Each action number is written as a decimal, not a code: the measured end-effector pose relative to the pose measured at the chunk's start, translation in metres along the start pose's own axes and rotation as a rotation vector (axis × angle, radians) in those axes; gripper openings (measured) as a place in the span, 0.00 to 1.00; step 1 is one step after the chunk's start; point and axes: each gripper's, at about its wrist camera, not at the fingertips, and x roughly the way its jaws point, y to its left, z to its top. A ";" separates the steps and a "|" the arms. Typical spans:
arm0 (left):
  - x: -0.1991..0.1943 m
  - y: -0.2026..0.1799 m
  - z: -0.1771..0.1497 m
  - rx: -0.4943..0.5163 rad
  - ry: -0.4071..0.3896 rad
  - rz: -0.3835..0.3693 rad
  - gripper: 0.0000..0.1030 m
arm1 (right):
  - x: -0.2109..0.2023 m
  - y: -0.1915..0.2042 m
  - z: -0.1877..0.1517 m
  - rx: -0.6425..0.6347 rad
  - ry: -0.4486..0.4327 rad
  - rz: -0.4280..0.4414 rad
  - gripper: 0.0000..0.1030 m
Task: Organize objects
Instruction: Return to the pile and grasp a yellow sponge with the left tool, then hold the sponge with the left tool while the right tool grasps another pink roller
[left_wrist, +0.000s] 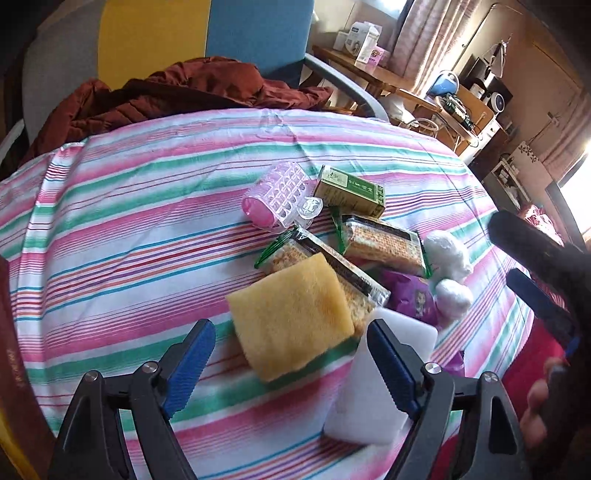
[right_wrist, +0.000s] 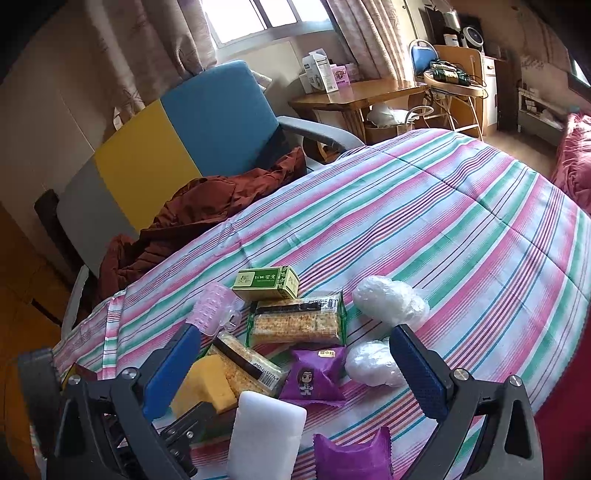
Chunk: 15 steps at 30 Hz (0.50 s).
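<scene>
Daylight is pouring in through the window (right_wrist: 258, 18), glaring white. The room is looking dim and brownish. Edges are bending and going dark. Near fingers (left_wrist: 192, 365) are looking slightly blurry.

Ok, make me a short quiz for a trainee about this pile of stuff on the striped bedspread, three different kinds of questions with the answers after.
1. True or false: the left gripper is shut on the yellow sponge.
2. Multiple choice: what does the yellow sponge partly cover? A) the green box B) a cracker packet C) the pink roller
3. Fill in: in the right wrist view, the packet with a cartoon figure is coloured ____.

Key
1. False: both the left gripper and the right gripper are open and hold nothing.
2. B
3. Purple
</scene>
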 end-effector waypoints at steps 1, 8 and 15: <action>0.005 0.000 0.003 -0.012 0.007 0.009 0.84 | 0.000 0.000 0.000 0.000 0.001 0.001 1.00; 0.023 0.019 0.003 -0.069 0.034 -0.048 0.63 | 0.003 0.001 -0.001 -0.007 0.018 0.011 1.00; -0.016 0.043 -0.039 0.011 0.010 -0.028 0.62 | 0.014 0.031 -0.008 -0.156 0.097 0.043 1.00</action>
